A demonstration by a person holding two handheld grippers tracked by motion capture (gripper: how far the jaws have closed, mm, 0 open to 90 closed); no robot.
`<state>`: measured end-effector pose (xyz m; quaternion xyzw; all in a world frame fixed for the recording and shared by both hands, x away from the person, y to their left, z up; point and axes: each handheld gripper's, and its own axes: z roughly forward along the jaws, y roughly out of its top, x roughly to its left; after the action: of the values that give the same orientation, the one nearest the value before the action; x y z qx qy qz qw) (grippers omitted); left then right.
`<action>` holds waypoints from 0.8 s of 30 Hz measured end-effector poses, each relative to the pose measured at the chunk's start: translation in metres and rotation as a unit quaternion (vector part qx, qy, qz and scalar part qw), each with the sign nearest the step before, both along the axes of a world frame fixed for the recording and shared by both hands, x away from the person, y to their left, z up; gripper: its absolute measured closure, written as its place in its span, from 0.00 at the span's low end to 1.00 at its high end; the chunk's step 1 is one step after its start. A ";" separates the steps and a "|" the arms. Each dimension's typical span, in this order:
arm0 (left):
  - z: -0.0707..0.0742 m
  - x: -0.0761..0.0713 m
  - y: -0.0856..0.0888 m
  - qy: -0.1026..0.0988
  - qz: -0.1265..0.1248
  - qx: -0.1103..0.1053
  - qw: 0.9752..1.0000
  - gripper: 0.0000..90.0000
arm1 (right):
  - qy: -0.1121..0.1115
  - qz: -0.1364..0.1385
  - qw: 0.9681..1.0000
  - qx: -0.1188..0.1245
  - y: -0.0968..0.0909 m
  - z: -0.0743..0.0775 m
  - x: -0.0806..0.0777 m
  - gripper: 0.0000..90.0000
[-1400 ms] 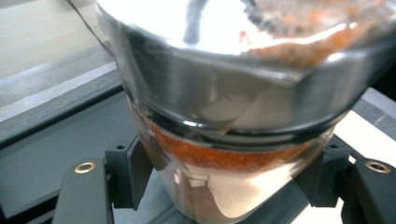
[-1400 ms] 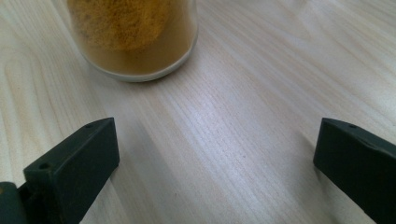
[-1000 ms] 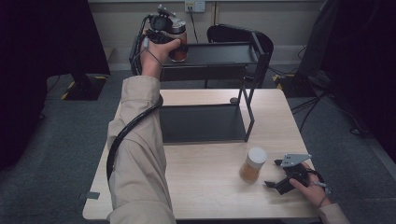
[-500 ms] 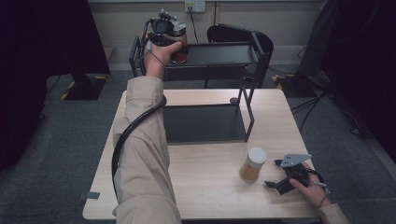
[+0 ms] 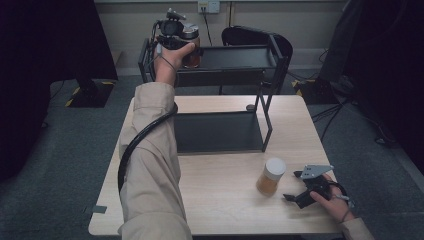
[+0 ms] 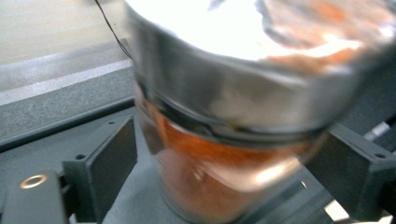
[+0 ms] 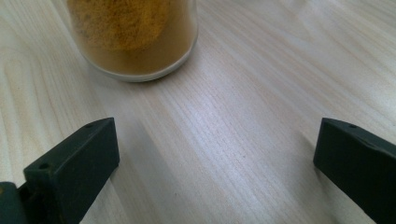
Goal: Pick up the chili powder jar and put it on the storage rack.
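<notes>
Item one, far left: left gripper — reached out over the top shelf of the black rack at the far edge of the table. Between its jaws stands a jar of orange-red powder with a metal lid. In the left gripper view the jar is upright, long axis vertical, base on or just above the shelf — which of the two is hard to tell through the blur. The jaws have just been opening: a gap shows between the left pad and the glass, so the jar sits between them without being pressed. A withdrawal would seem to go straight back toward the person, clear of the lid.

Item two, centre right: jar of yellow-brown powder with a pale lid, upright on the table in front of the rack's lower tray.

Item three, far right: right gripper, resting on the table, jaws wide apart and empty. The yellow jar lies just ahead of it and to its left, near but apart; this hand is by far the nearer to it.

Against the earlier frames: jars, rack and both hands stand where they did; what differs is the loosened hold on the orange jar.
</notes>
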<state>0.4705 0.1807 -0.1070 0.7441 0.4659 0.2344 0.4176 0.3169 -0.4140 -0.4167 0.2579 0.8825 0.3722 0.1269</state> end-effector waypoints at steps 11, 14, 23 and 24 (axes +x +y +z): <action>0.002 -0.022 0.005 -0.013 -0.013 -0.008 1.000 0.00 | 0.000 0.000 1.000 0.000 0.000 0.000 0.000 0.00; 0.000 -0.030 0.005 -0.014 -0.015 -0.013 1.000 0.00 | 0.000 0.000 1.000 0.000 0.000 0.000 0.000 0.00; -0.007 -0.053 0.011 -0.029 -0.026 -0.017 0.999 0.01 | 0.000 -0.001 1.000 0.000 0.000 0.000 0.000 0.00; -0.008 -0.055 0.011 -0.030 -0.026 -0.018 0.999 0.01 | 0.000 -0.001 1.000 0.000 0.000 0.000 -0.001 0.00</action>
<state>0.4153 0.1917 -0.1152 0.7408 0.4377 0.2370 0.4510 0.3164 -0.4139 -0.4167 0.2586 0.8824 0.3720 0.1269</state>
